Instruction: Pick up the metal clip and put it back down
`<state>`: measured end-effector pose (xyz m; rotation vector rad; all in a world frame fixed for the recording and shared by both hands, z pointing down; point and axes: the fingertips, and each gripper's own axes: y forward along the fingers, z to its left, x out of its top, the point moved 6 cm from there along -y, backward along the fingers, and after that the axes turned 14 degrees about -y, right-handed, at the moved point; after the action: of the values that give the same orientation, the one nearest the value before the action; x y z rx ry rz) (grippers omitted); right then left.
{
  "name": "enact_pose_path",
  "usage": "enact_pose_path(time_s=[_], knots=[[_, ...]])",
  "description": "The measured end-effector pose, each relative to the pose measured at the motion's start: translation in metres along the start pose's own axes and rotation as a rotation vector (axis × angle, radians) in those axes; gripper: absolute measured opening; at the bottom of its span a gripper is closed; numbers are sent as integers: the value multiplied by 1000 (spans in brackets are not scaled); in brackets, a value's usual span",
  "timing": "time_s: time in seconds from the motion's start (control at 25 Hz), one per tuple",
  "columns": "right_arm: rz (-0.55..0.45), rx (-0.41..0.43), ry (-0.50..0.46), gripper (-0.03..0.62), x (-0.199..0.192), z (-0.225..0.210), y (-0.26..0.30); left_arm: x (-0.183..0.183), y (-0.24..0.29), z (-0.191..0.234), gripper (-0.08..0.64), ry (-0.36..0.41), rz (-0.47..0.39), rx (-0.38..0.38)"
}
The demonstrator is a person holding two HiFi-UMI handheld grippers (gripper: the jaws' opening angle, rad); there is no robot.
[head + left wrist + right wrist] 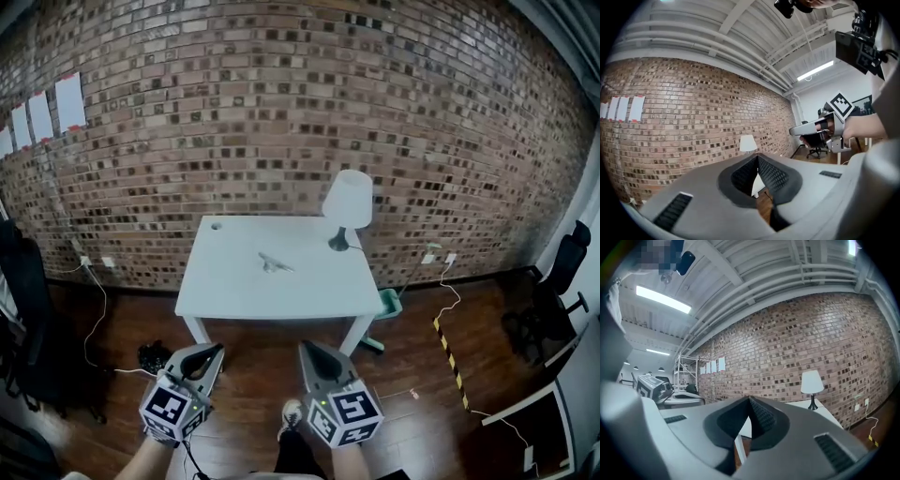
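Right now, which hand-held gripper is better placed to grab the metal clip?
Right, marginally. The right hand-held gripper and left hand-held gripper both hang short of the white table, shut and empty, but the metal clip lies nearer the right.

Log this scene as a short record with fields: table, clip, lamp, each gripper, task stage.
table: white, standing against the brick wall
metal clip: lying near the middle of the tabletop, nothing touching it
lamp: white shade, upright at the table's far right corner
left gripper: jaws together, nothing between them, held well short of the table
right gripper: jaws together, nothing between them, also short of the table
task stage: pick-up not yet begun
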<state>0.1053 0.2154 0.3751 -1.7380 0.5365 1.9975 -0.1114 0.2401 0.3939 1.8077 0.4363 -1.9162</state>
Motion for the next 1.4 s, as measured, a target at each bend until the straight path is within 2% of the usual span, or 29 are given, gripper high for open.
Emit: enact_pose_path(time_s=[0.24,0.36,0.6,0.8,1.12,1.4], knots=[[3,30,12,-8,-16,-83,102,13,110,67,5,14,-40,50],[9,62,23,-8,-18,-121,147,20,161,95,5,-11,-48,71],[43,70,46,-8,-31,-186,214,25,240,136,6,-56,2,93],[70,82,62,-8,-38,-203,249,14,271,182,8,-56,30,134],[62,36,34,-8,-48,-208,298,-12,327,234,44,-49,50,92],[119,12,1,-8,-82,-200,347,-81,389,265,75,-94,200,41]])
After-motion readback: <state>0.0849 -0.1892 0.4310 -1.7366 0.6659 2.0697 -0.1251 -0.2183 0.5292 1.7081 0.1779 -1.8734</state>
